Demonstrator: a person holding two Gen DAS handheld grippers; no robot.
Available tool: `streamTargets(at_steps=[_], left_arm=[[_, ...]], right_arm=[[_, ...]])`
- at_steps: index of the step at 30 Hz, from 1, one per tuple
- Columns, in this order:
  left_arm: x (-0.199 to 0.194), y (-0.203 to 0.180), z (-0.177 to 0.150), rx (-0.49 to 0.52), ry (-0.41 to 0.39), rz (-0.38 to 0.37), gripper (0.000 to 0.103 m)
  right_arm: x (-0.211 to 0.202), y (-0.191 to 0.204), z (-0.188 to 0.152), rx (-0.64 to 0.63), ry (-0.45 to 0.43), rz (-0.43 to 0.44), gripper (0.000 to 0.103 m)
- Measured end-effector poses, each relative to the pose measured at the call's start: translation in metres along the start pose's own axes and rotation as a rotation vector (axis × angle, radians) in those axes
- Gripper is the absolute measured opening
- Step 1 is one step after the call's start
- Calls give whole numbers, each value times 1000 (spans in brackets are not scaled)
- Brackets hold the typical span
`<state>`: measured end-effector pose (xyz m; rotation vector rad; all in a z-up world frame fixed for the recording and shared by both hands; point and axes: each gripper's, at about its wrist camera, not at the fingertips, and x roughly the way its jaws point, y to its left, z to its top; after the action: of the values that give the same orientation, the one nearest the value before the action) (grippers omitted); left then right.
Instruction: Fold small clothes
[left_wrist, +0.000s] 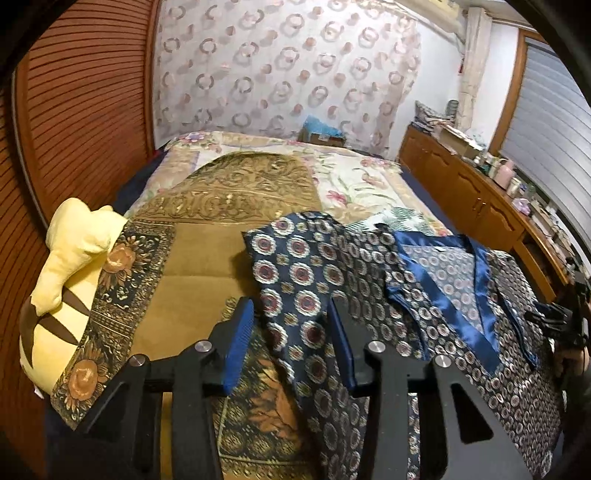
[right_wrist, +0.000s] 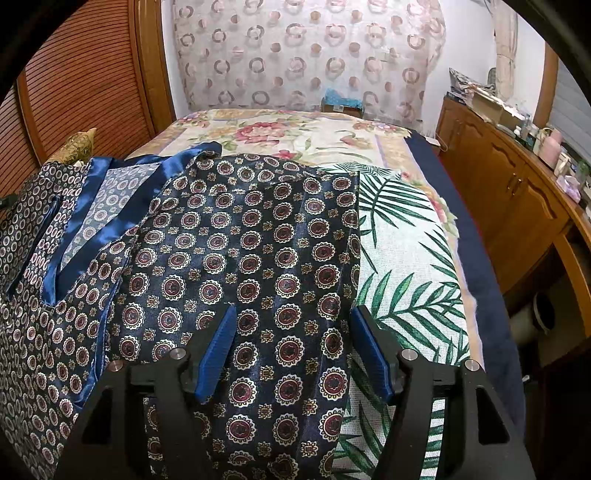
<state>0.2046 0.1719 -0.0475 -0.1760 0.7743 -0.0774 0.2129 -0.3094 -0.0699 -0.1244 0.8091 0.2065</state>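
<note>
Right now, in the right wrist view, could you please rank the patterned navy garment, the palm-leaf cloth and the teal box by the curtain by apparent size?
1. Patterned navy garment, largest.
2. Palm-leaf cloth, partly covered by the garment.
3. Teal box, smallest, though it sits farthest from the camera, so its true size is unsure.

Nothing here can be read: no words, labels, brands or numbers show on the patterned shirt (right_wrist: 243, 258), the bed covers or the boxes and jars on the cabinet (left_wrist: 476, 206) to the right; anything printed there is too small and blurred
</note>
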Motion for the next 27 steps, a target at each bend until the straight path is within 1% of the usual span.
streamTargets(at_steps=[2,6,7,8,9,11,12,14,15,18,21,23,25,27], left_arm=[[5,4,3,-15,11,6,43],[12,12,3,-36,25,-17,43],[12,13,3,-42,26,-39,43],[11,12,3,-43,26,-58,40],[11,12,2,-46,25,-78,36],[9,10,2,-67,31,-145,14],[6,7,2,-69,29,-184,10],[0,-3,0,-37,23,-200,5],[-4,-13,-2,-3,17,-193,5],[-17,-36,-10,58,-5,-198,3],[-28,-56,-18,117,-35,-182,3],[-32,-63,-20,145,-44,-174,2],[-35,-70,-21,173,-54,-164,1],[-38,-74,-21,182,-65,-166,1]], right_arm=[[0,0,0,0,0,0,66],[0,0,0,0,0,0,66],[0,0,0,0,0,0,66],[0,0,0,0,0,0,66],[0,0,0,0,0,0,66],[0,0,0,-1,0,0,67],[0,0,0,-1,0,0,67],[0,0,0,-1,0,0,67],[0,0,0,-1,0,0,67],[0,0,0,-1,0,0,67],[0,0,0,-1,1,1,67],[1,-2,2,5,12,3,67],[4,-4,9,12,54,8,67],[-1,-9,17,16,35,2,67]])
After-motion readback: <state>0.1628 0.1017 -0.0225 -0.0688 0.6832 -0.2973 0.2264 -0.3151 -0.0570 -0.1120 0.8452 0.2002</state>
